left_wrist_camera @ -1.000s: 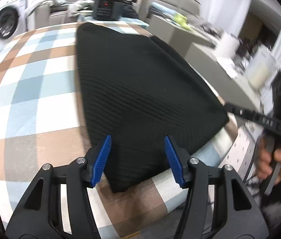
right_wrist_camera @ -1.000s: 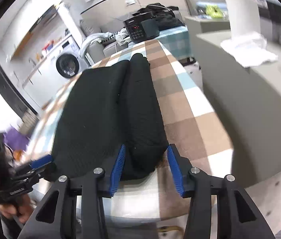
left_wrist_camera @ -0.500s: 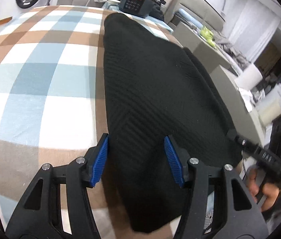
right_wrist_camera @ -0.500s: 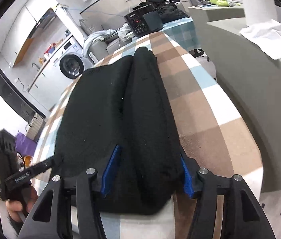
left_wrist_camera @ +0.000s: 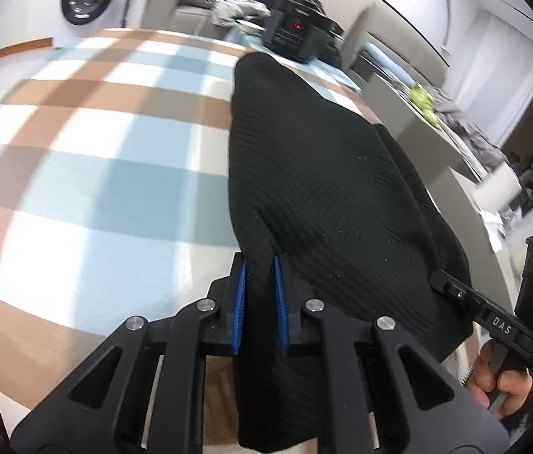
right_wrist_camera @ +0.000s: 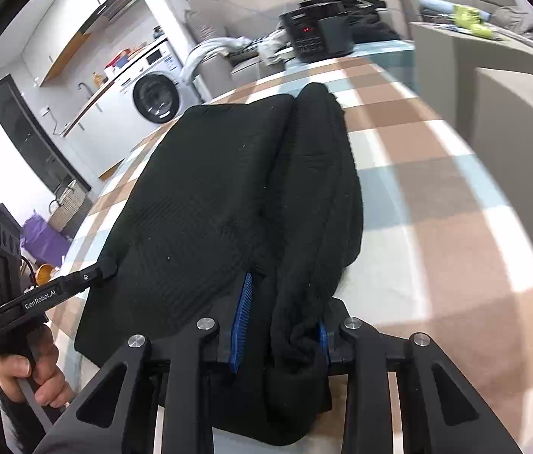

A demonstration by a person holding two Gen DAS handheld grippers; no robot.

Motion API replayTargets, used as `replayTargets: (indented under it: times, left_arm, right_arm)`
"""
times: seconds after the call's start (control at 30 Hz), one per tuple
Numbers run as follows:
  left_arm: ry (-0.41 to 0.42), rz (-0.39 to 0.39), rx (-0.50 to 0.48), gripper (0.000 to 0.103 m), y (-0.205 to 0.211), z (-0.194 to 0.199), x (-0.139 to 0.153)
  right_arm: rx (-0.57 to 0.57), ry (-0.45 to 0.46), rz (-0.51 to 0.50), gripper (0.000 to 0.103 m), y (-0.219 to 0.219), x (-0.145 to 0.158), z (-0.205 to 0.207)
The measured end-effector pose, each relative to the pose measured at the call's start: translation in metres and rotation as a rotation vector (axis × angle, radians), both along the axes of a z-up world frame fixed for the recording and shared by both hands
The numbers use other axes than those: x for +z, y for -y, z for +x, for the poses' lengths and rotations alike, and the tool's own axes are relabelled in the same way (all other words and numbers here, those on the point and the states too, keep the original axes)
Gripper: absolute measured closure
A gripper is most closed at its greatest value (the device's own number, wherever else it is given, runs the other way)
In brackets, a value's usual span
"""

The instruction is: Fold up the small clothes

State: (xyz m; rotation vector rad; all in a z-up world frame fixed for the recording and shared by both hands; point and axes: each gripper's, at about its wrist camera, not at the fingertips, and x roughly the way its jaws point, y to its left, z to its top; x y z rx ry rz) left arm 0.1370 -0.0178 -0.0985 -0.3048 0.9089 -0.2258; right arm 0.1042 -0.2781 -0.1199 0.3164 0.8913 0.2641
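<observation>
Both grippers have slid forward over the near hem since the earlier frames, and their jaws have just been closing with cloth between them. On the left gripper [left_wrist_camera: 259, 302] the blue fingers [left_wrist_camera: 239, 302] now stand close together, clamped on a raised pinch of the black knit garment [left_wrist_camera: 323, 189] at its near left corner. On the right gripper [right_wrist_camera: 279, 325] the fingers [right_wrist_camera: 242, 314] are wider set, pressed on a thick bunched roll of the same cloth at the near right side. The garment lies flat on the desk [left_wrist_camera: 96, 174], which is covered in a brown, blue and white check, and its long axis runs straight away from both grippers toward the black device [left_wrist_camera: 296, 36] at the far end. So the free length of cloth lies ahead of the fingers, and the two grips sit at the near end, one to each side; neither hand is clearly nearer to the far edge. Judging from this, the coming fold would carry the near hem forward along that axis, and it depends on both corners rising evenly. The cloth is a dark ribbed knit, broad and smooth on the left part, with a long rolled ridge along its right side where a layer seems already turned in. It looks soft and heavy enough to sag between the two grips.
</observation>
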Motion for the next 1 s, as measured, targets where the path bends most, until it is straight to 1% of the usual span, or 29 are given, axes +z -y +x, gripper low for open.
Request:
replayTargets:
  times: [0.1, 0.2, 0.33, 0.4, 0.5, 0.63, 0.7, 0.73, 0.8, 0.9, 1.0]
  left_arm:
    - [0.013, 0.023, 0.031, 0.092, -0.021, 0.004, 0.002]
    - [0.011, 0.040, 0.044, 0.092, -0.036, 0.004, -0.001]
    - [0.009, 0.042, 0.051, 0.092, -0.049, 0.000, -0.005]
    - [0.011, 0.038, 0.058, 0.092, -0.055, 0.000, -0.005]
    - [0.015, 0.042, 0.059, 0.092, -0.060, 0.003, -0.005]
    - [0.021, 0.087, 0.088, 0.092, -0.063, 0.013, -0.005]
    - [0.017, 0.094, 0.096, 0.092, -0.066, 0.016, -0.004]
    - [0.012, 0.085, 0.096, 0.092, -0.069, 0.015, -0.003]
    - [0.008, 0.076, 0.092, 0.092, -0.071, 0.011, -0.001]
    - [0.040, 0.083, 0.088, 0.092, -0.073, -0.005, 0.008]
    - [0.069, 0.082, 0.077, 0.089, -0.071, -0.020, 0.016]
  right_arm:
    - [0.042, 0.001, -0.013, 0.074, -0.028, -0.001, 0.018]
    - [0.065, 0.007, -0.016, 0.073, -0.047, -0.001, 0.034]
    - [0.071, -0.003, -0.011, 0.073, -0.057, -0.002, 0.055]
    - [0.070, -0.012, 0.018, 0.073, -0.056, -0.003, 0.060]
    - [0.077, -0.009, 0.018, 0.074, -0.057, -0.007, 0.058]
    - [0.081, -0.010, 0.042, 0.074, -0.066, -0.008, 0.061]
    - [0.093, -0.002, 0.019, 0.074, -0.075, -0.007, 0.060]
    - [0.096, 0.000, 0.005, 0.074, -0.077, -0.006, 0.060]
    - [0.098, 0.002, 0.004, 0.073, -0.073, -0.004, 0.056]
    - [0.094, -0.011, 0.029, 0.073, -0.057, -0.002, 0.047]
    - [0.097, 0.000, 0.016, 0.073, -0.052, 0.000, 0.035]
